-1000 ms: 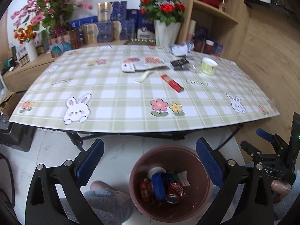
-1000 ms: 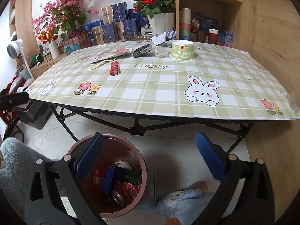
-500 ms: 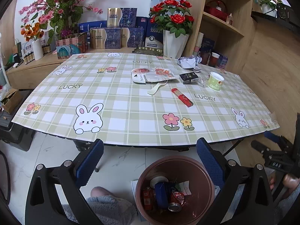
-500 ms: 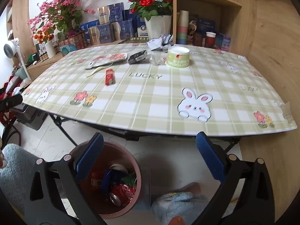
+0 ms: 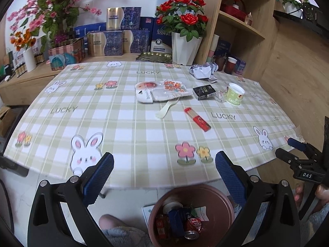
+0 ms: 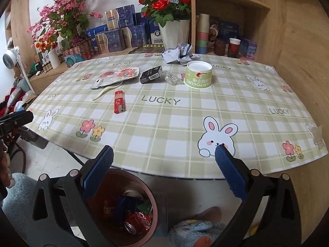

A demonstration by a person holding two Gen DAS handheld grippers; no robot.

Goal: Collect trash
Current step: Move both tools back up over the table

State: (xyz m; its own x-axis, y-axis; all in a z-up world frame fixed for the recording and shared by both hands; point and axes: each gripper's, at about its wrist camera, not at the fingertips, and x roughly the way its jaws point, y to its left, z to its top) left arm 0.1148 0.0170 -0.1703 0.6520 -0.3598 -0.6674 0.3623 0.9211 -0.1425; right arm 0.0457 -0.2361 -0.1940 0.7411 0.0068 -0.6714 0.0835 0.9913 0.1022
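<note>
Trash lies on the checked tablecloth (image 5: 127,131): a red packet (image 5: 197,119) (image 6: 119,102), a pale plastic spoon (image 5: 165,109), a flowered plastic wrapper (image 5: 160,91) (image 6: 117,76), a black box (image 5: 204,92) (image 6: 151,74), a green yogurt cup (image 5: 234,93) (image 6: 198,76) and crumpled paper (image 5: 202,71) (image 6: 177,53). A brown bin (image 5: 191,214) (image 6: 123,203) on the floor holds cans and wrappers. My left gripper (image 5: 164,177) is open and empty above the bin at the table's near edge. My right gripper (image 6: 164,175) is open and empty at the near edge too.
Flower vases (image 5: 186,47), gift boxes (image 5: 115,43) and a wooden shelf (image 5: 240,20) stand behind the table. Crumpled clear plastic (image 6: 171,78) lies by the cup. The right gripper shows at the left view's right edge (image 5: 298,156). My slippered feet are beside the bin.
Both grippers have risen from beside the bin to the level of the table edge. Both stayed open and empty.
</note>
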